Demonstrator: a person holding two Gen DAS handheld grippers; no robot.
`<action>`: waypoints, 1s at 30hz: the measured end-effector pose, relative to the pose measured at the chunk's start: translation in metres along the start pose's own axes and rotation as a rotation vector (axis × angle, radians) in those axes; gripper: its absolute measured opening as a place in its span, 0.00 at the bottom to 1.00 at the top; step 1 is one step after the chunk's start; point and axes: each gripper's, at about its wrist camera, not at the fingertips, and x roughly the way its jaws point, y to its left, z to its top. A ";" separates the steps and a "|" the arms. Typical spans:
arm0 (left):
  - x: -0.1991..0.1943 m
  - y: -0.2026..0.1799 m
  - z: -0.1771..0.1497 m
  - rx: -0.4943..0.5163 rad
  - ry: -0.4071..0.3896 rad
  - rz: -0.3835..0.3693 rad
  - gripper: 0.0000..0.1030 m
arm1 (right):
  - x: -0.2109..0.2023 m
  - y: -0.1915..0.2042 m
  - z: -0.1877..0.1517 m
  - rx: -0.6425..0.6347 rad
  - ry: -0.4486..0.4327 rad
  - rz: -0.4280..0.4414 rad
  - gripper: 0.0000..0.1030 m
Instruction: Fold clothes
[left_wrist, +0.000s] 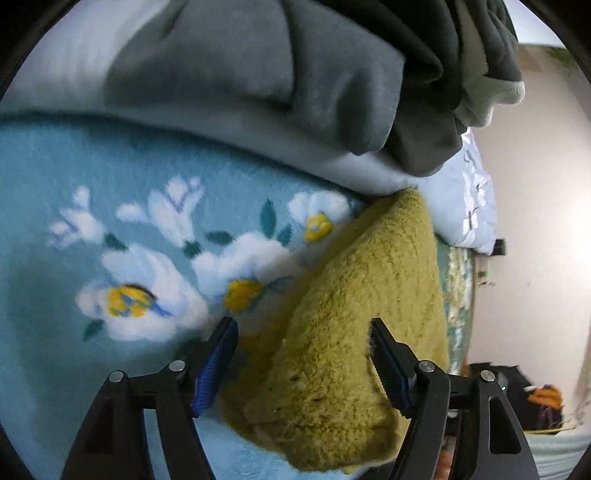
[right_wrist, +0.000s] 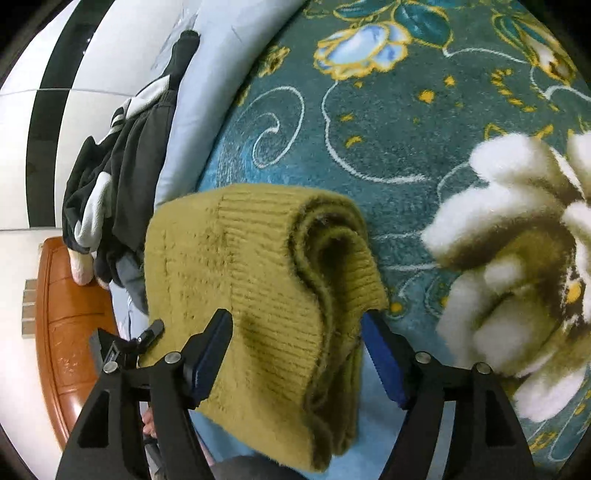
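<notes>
An olive-green fuzzy knit garment (left_wrist: 354, 325) lies folded on the bed. In the left wrist view my left gripper (left_wrist: 303, 328) is open, its blue-padded jaws standing either side of the garment's near corner. In the right wrist view the same garment (right_wrist: 258, 280) shows as a folded bundle with stacked layers at its right edge. My right gripper (right_wrist: 297, 321) is open, its jaws standing either side of that bundle. Neither gripper is closed on the cloth.
A light blue floral blanket (left_wrist: 110, 221) and a teal floral blanket (right_wrist: 406, 122) cover the bed. A grey fleece garment (left_wrist: 258, 74) and dark clothes (right_wrist: 122, 177) lie piled beside the green one. A brown wooden headboard (right_wrist: 70, 332) and white wall stand at the edge.
</notes>
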 end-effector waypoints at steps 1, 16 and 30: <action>0.001 -0.001 -0.003 0.002 -0.004 -0.010 0.71 | 0.000 -0.001 -0.002 0.010 -0.018 0.000 0.72; -0.080 -0.031 -0.076 0.039 -0.221 0.035 0.29 | -0.032 0.090 0.000 -0.298 0.015 0.021 0.18; -0.123 0.085 -0.153 -0.326 -0.266 -0.052 0.36 | 0.053 0.135 -0.053 -0.616 0.200 -0.117 0.19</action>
